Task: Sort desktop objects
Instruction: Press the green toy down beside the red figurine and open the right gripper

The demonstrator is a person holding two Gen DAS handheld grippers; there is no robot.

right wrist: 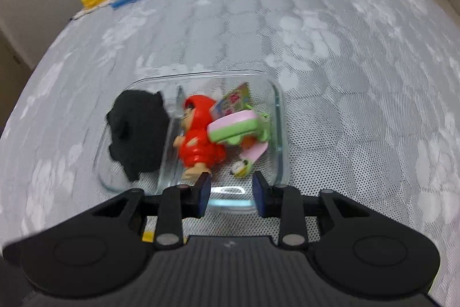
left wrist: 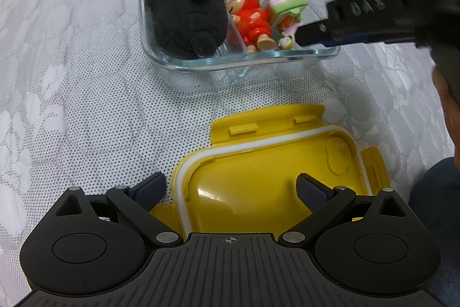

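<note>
Hovering over the clear glass two-compartment dish (right wrist: 280, 117) mid-mattress, our right gripper (right wrist: 231, 192) shows narrow, empty jaws; our left gripper (left wrist: 231, 189) gapes wide above the yellow plastic lid (left wrist: 273, 177).

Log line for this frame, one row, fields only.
left gripper: open over yellow lid | right gripper: open, empty, at glass dish rim | toys inside

Left claw (left wrist: 231, 189): matte black body, ribbed top plate with small crosshair mark, round side discs, silver pivot screws, dark blue pads. Right claw (right wrist: 231, 189): same black build, blue pads, raised lettering along finger. Dark blue trouser fabric (left wrist: 437, 192) at edge.
</note>
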